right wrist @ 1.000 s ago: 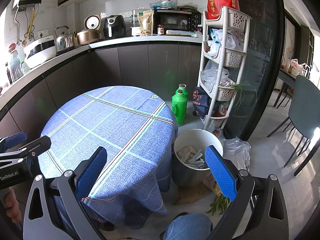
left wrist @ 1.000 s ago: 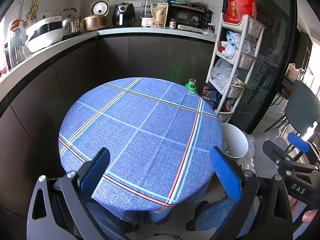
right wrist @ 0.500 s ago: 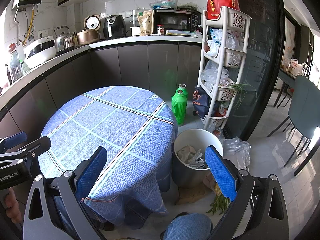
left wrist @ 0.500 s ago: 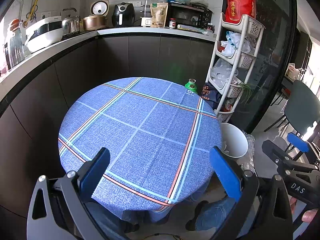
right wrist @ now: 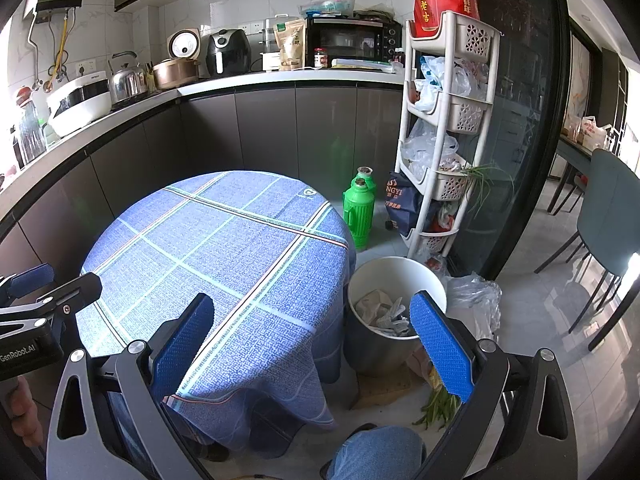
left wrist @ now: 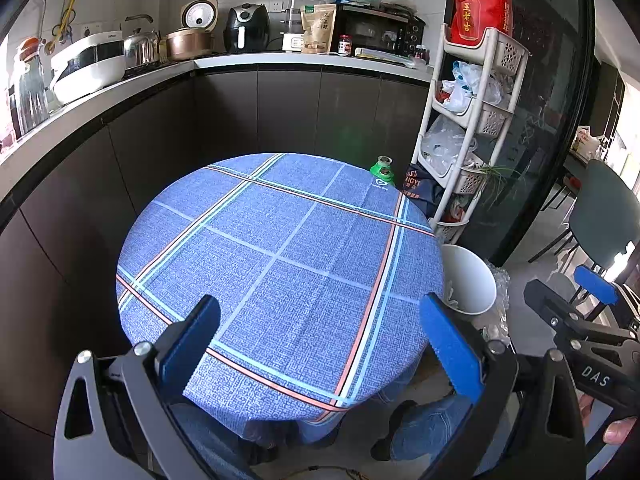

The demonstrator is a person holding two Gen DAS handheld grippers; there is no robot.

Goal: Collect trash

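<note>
A white trash bin [right wrist: 396, 280] stands on the floor at the right of the round table [right wrist: 224, 240], with crumpled paper trash [right wrist: 380, 312] inside it. The bin [left wrist: 472, 280] also shows in the left wrist view beside the table [left wrist: 280, 264]. The blue checked tablecloth has no trash on it. My left gripper [left wrist: 320, 336] is open and empty over the table's near edge. My right gripper [right wrist: 312, 332] is open and empty, held above the table's right edge and the bin. Each gripper shows at the side of the other's view.
A green thermos [right wrist: 359, 210] and a white storage rack [right wrist: 444, 128] stand behind the bin. A clear plastic bag [right wrist: 474, 300] and green vegetable scraps [right wrist: 438, 404] lie on the floor by the bin. A dark counter [left wrist: 248, 60] with appliances curves behind the table. A chair [right wrist: 612, 216] is at right.
</note>
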